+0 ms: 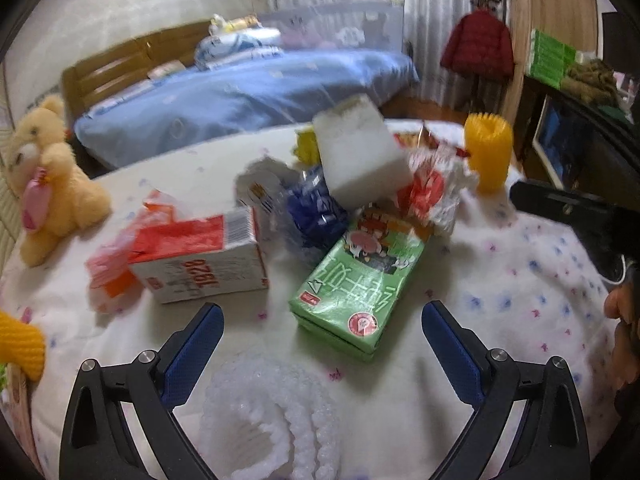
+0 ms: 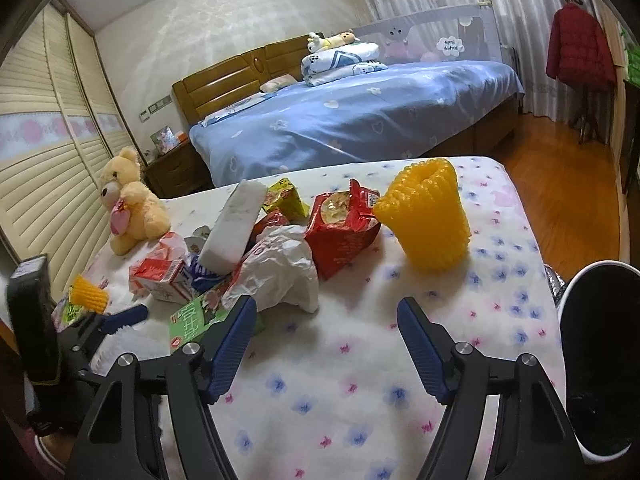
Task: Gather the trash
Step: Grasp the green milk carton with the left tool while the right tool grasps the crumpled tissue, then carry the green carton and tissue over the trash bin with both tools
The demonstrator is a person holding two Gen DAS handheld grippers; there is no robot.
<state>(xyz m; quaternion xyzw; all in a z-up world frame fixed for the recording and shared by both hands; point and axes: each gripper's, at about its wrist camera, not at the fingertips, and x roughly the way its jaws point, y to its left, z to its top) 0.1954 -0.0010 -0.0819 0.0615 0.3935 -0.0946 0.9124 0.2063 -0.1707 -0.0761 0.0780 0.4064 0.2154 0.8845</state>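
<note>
Fingers of both grippers [image 1: 322, 320] [image 2: 326, 312] spread, seemingly empty, above trash pile [image 2: 272, 248].

The left gripper [image 1: 322, 320] points forward and down, its jaws spread wide. Its two blue-padded fingers [image 1: 200, 344] rise from the black frame at the 7 and 5 o'clock corners of the left wrist view, tips leaning outward, and nothing is pressed between the pads. The right gripper [image 2: 326, 316] tilts down at a similar slant, its blue pads [image 2: 420, 344] standing apart with no grip on anything. From the right wrist view the left gripper's black body shows at 8 o'clock. A hand [image 1: 624, 336] shows at the 3 to 4 o'clock edge of the left wrist view.
</note>
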